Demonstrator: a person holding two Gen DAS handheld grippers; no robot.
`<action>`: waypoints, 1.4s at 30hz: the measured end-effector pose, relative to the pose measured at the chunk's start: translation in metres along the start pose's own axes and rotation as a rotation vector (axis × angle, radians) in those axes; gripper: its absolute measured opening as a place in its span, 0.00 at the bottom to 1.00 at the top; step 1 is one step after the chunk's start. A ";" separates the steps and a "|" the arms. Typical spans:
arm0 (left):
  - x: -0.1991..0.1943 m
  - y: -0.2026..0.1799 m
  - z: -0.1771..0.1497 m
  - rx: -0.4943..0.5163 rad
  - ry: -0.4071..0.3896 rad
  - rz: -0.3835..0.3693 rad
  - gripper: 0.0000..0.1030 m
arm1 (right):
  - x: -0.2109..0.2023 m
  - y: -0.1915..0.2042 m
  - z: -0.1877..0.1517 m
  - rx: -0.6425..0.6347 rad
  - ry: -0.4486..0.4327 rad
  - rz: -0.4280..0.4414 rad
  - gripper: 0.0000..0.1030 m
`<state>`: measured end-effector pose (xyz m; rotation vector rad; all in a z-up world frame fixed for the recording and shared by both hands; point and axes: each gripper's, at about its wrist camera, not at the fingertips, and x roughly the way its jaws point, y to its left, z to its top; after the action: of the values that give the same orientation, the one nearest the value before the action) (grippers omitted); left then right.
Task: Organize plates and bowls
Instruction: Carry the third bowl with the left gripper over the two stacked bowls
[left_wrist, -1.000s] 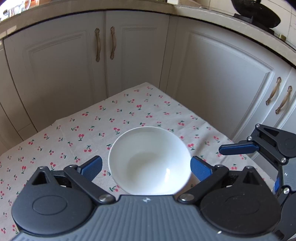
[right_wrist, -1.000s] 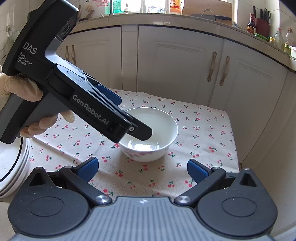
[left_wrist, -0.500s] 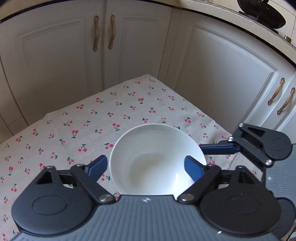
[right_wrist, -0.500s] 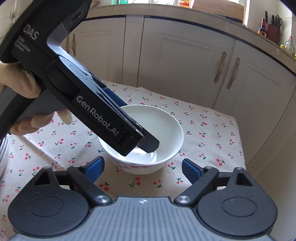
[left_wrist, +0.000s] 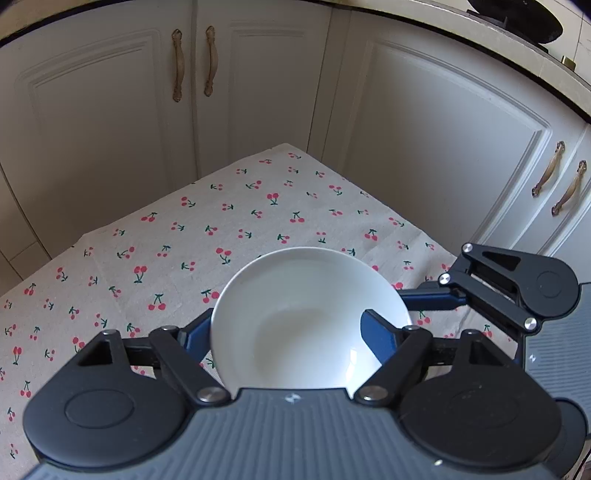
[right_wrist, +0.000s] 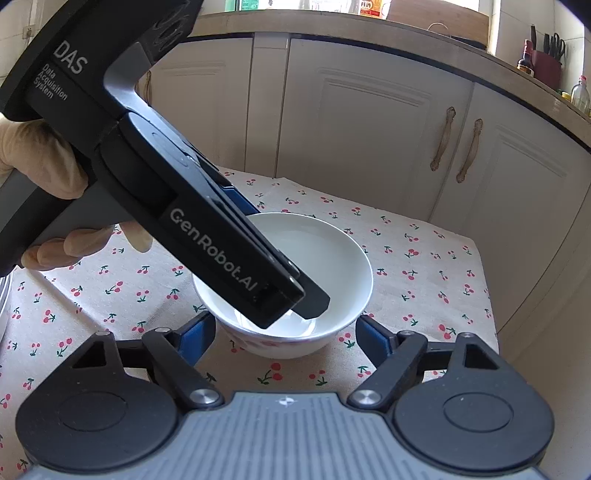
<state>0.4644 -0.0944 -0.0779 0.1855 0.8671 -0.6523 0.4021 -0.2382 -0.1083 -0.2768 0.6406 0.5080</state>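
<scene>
A white bowl (left_wrist: 306, 317) (right_wrist: 332, 258) stands on the cherry-print tablecloth (left_wrist: 184, 229). My left gripper (left_wrist: 284, 332) is over it with its jaws open wide. One blue finger is outside the bowl's left rim and the other (left_wrist: 376, 336) is inside the bowl at the right. In the right wrist view the left gripper's body (right_wrist: 207, 229) reaches down into the bowl. My right gripper (right_wrist: 284, 332) is open and empty, low at the bowl's near side, with the bowl between its blue fingertips (right_wrist: 373, 336).
White cabinet doors (left_wrist: 424, 129) stand close behind the table's far edges. The edge of a white plate stack (right_wrist: 3, 295) shows at the far left in the right wrist view. The right gripper also shows in the left wrist view (left_wrist: 517, 295).
Both grippers have moved closer to the bowl. The left gripper came down, so one finger now sits inside the rim. The right gripper's fingers now flank the bowl.
</scene>
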 end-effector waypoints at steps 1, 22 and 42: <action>0.000 0.000 0.000 0.000 0.000 -0.001 0.79 | 0.000 0.001 0.000 -0.003 -0.001 0.003 0.82; -0.036 -0.025 -0.007 0.016 -0.002 -0.038 0.79 | -0.037 0.016 0.006 -0.016 0.043 -0.011 0.81; -0.133 -0.080 -0.045 0.045 -0.068 -0.033 0.79 | -0.133 0.067 0.000 -0.027 0.027 -0.007 0.81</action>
<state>0.3250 -0.0787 0.0025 0.1891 0.7920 -0.7053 0.2751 -0.2306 -0.0307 -0.3115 0.6597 0.5071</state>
